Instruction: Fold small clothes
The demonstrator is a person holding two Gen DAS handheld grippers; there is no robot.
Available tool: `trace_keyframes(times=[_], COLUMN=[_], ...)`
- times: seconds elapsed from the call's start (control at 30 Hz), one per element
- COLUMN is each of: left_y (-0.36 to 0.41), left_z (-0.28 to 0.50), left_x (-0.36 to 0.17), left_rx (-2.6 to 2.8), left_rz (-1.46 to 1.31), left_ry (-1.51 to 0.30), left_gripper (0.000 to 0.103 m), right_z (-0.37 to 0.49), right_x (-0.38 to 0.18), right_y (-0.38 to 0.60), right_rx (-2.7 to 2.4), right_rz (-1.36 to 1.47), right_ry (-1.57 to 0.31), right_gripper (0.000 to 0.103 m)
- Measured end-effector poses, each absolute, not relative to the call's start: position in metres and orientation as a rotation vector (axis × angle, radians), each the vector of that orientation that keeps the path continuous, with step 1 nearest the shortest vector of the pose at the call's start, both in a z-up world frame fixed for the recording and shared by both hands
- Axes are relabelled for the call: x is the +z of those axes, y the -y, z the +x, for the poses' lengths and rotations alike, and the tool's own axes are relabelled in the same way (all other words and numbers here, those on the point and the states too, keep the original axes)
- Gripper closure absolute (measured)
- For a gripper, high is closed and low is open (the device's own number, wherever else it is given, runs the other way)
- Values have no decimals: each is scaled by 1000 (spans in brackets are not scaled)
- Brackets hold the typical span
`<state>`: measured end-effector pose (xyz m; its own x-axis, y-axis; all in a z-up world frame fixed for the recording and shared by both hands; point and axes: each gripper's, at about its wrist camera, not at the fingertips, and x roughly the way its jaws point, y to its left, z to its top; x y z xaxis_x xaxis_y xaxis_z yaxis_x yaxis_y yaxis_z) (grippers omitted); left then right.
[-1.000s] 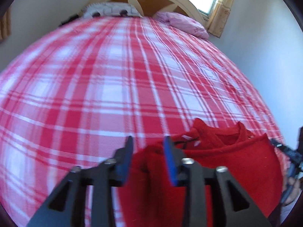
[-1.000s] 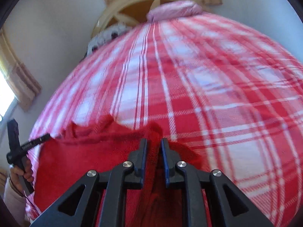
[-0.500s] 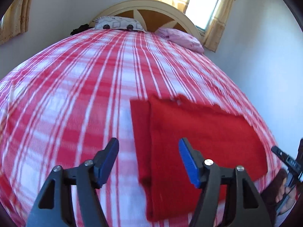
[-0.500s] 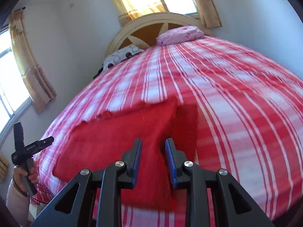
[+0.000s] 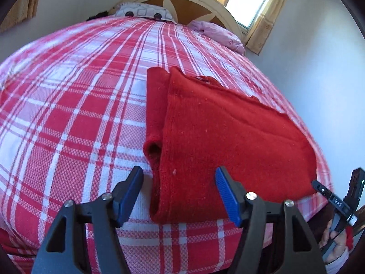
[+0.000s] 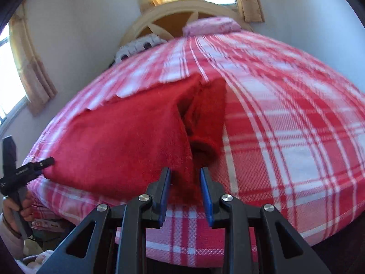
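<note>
A small red sweater (image 5: 228, 132) lies folded flat on the red-and-white plaid bedspread (image 5: 75, 114), with one sleeve (image 5: 155, 118) showing along its left side. My left gripper (image 5: 179, 191) is open wide just short of the sweater's near left corner, its pads off the cloth. In the right wrist view the sweater (image 6: 127, 141) has a sleeve (image 6: 207, 123) on its right. My right gripper (image 6: 186, 189) stands at the near right corner, open by a narrow gap. Red cloth shows in that gap, but the pads do not press it.
At the far end of the bed are a patterned pillow (image 5: 141, 12), a pink pillow (image 5: 219, 34) and a curved headboard (image 5: 182, 0), with windows behind. A wall runs close along one side. A hand holds the other gripper (image 5: 337, 203) at the near bed edge.
Both grippers let go of the red sweater and drew back toward the near edge of the bed. The sweater, bunched at the fingers before, now lies flat and folded.
</note>
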<state>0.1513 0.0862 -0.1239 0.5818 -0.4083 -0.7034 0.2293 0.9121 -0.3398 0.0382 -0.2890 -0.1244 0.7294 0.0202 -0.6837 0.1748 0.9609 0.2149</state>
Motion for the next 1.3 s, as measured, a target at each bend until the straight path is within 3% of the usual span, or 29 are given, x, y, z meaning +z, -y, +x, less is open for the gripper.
trace_keyframes(times=[0.07, 0.13, 0.2, 0.7, 1.0, 1.23, 1.3], left_y=[-81, -79, -78, -106, -85, -60, -62], left_z=[151, 150, 150, 144, 157, 182, 186], left_x=[-123, -123, -124, -115, -82, -112, -122], left_rx=[-362, -356, -354, -327, -323, -249, -242], left_rz=[-183, -161, -147, -209, -141, -100, -119], left_ry=[-869, -865, -860, -827, -736, -822, -845], left_gripper=[35, 35, 35, 35, 35, 35, 29], right_z=[37, 35, 34, 16, 39, 92, 94], right_x=[-130, -131, -131, -132, -80, -110, -124], right_y=[292, 293, 293, 290, 260, 252, 261], right_rx=[-73, -53, -70, -88, -52, -104, -94], right_rz=[317, 351, 322, 318, 185, 166, 212], right_ry=[-740, -729, -758, -792, -610, -679, -703], right_gripper=[76, 89, 91, 91, 89, 89, 89])
